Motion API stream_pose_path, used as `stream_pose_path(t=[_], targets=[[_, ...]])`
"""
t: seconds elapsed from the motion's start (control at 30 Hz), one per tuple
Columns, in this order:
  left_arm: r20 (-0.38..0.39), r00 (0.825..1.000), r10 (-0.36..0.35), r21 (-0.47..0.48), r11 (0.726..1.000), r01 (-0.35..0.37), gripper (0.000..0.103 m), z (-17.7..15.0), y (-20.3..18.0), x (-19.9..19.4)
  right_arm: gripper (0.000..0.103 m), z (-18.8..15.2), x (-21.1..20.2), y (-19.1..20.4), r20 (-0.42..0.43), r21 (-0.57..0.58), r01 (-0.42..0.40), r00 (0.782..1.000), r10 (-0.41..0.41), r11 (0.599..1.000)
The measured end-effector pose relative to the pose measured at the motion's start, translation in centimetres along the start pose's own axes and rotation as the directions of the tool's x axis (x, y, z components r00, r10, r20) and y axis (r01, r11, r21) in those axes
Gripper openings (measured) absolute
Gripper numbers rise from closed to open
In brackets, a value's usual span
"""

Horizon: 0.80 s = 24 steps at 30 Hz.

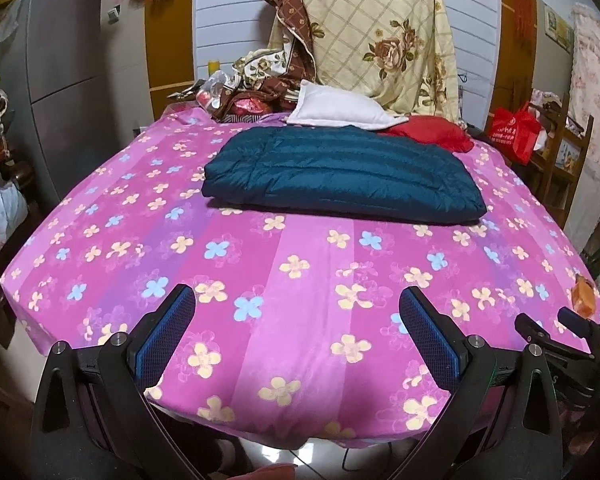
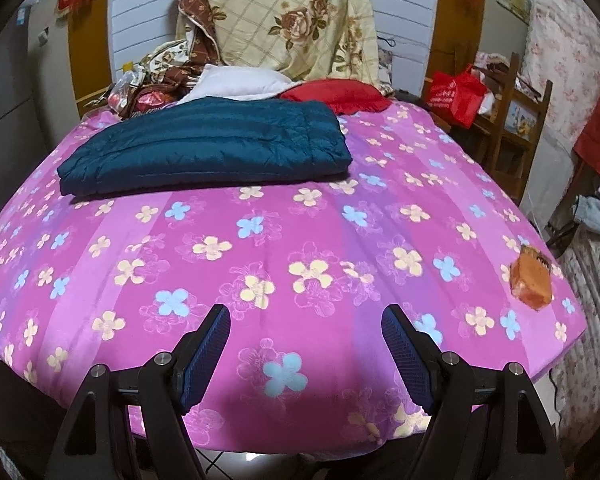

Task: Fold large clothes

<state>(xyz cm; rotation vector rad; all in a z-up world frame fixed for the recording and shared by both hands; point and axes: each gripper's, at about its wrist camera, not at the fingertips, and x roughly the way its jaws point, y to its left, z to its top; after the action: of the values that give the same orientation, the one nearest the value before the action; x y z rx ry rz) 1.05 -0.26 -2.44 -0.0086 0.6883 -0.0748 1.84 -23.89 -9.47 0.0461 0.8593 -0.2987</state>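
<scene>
Jacket looks folded already, both my tongs empty

The teal puffer jacket (image 1: 342, 172) lies folded mid-bed on the pink flowered sheet (image 1: 300, 280). My left gripper (image 1: 296, 334) and right gripper (image 2: 306, 350) hang spread wide, well short. Next I'd probably reach for another garment.

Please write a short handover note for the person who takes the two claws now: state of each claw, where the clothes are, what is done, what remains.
Left claw: open, empty, above the near edge of the pink flowered sheet.
Right claw: open, empty, also above the near edge.
Dark blue padded jacket: lies folded in a flat, neat rectangle at the far middle of the sheet, touched by neither claw.
Behind it: a white pillow and a red cloth, the latter not neatly folded.
Done: the jacket looks folded.
Left: perhaps the red cloth, if it belongs to the job; I cannot tell.
</scene>
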Motion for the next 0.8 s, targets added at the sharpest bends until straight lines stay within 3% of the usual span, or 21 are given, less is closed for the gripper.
stream_pose_path(t=[0.8], targets=[[-0.044, 0.999, 0.011, 0.037, 0.999, -0.009, 0.102, -0.9, -1.3, 1.4, 0.076, -1.0, 0.3, 0.7, 0.025, 0.007, -0.006, 1.000, 0.006, 1.000]])
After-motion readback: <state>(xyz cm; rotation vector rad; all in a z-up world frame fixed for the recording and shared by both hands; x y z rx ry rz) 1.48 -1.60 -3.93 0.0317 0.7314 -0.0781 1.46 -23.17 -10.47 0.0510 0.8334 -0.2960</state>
